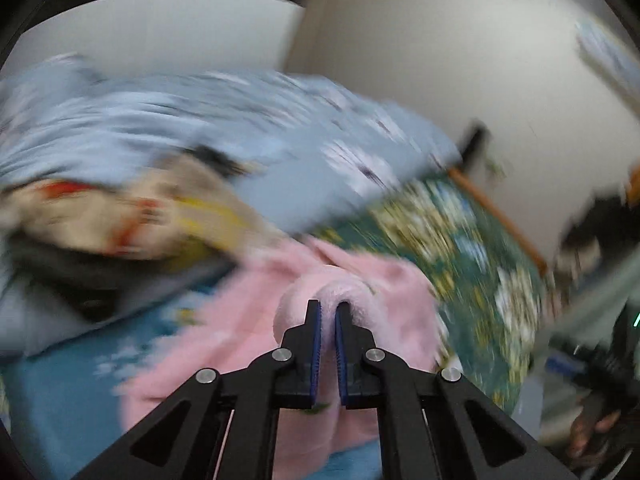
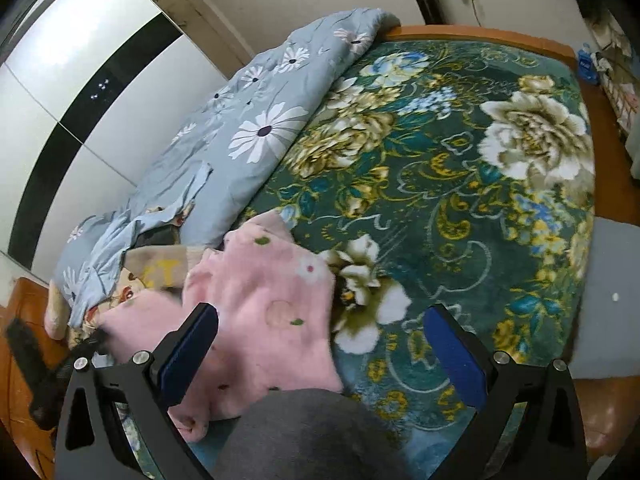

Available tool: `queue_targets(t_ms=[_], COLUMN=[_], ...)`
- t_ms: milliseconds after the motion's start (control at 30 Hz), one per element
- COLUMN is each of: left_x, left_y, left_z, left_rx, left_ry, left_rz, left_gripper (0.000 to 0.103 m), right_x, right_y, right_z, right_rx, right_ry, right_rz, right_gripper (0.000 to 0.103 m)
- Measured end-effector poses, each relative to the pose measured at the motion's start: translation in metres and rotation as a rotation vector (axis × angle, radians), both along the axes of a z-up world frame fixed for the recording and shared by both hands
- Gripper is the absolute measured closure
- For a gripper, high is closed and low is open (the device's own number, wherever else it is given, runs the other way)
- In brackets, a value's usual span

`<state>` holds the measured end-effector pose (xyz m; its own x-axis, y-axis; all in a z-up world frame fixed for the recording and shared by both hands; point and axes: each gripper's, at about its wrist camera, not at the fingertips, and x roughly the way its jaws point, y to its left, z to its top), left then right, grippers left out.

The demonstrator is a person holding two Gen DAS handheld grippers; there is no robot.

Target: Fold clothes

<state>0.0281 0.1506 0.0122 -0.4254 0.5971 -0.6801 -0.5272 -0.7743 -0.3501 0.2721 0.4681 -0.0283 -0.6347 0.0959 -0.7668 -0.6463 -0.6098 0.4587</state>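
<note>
A fluffy pink garment point(image 2: 260, 300) with small flower and dot prints lies crumpled on the green floral blanket point(image 2: 460, 184) of the bed. My left gripper point(image 1: 329, 310) is shut on a bunched fold of the pink garment point(image 1: 280, 332); that view is blurred by motion. My right gripper point(image 2: 320, 320) is open and empty, hovering above the garment's right edge, its left finger point(image 2: 192, 344) over the pink cloth. A beige printed garment point(image 2: 160, 270) lies just left of the pink one, partly under the quilt.
A light blue daisy quilt point(image 2: 256, 120) is heaped along the bed's left side. A grey rounded shape point(image 2: 308, 436) fills the bottom of the right wrist view. The wooden bed frame point(image 2: 480, 34) borders the far edge. A white and black wardrobe point(image 2: 80, 80) stands left.
</note>
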Motion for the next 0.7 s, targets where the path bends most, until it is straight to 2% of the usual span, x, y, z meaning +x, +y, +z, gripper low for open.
queue_targets(t_ms=[67, 200, 267, 367, 467, 567, 600, 700], left_x=[-0.010, -0.019, -0.021, -0.023, -0.030, -0.043, -0.045, -0.044], left_y=[-0.055, -0.168, -0.228, -0.291, -0.334, -0.358, -0.368, -0.387], left_z=[0.012, 0.017, 0.007, -0.014, -0.038, -0.061, -0.074, -0.090], left_rx=[0.015, -0.045, -0.091, -0.155, -0.195, -0.282, -0.315, -0.230], left_ry=[0.026, 0.071, 0.046, -0.003, -0.069, -0.102, -0.154, -0.267], left_rz=[0.135, 0.434, 0.606, 0.796, 0.925, 1.001, 1.054, 1.115], left_gripper=[0.096, 0.096, 0.096, 0.096, 0.096, 0.096, 0.096, 0.093], right_x=[-0.009, -0.032, -0.040, -0.043, -0.041, -0.039, -0.038, -0.030], right_y=[-0.003, -0.012, -0.015, -0.015, -0.011, -0.007, -0.006, -0.002], right_z=[-0.004, -0.011, -0.014, -0.015, -0.016, -0.017, -0.017, -0.017], right_rx=[-0.013, -0.028, -0.035, -0.035, -0.041, -0.048, -0.048, -0.037], right_ry=[0.003, -0.004, -0.008, -0.002, -0.001, -0.003, -0.006, -0.015], right_rz=[0.020, 0.078, 0.099, 0.105, 0.093, 0.083, 0.082, 0.071], right_gripper=[0.000, 0.000, 0.000, 0.000, 0.000, 0.000, 0.000, 0.000])
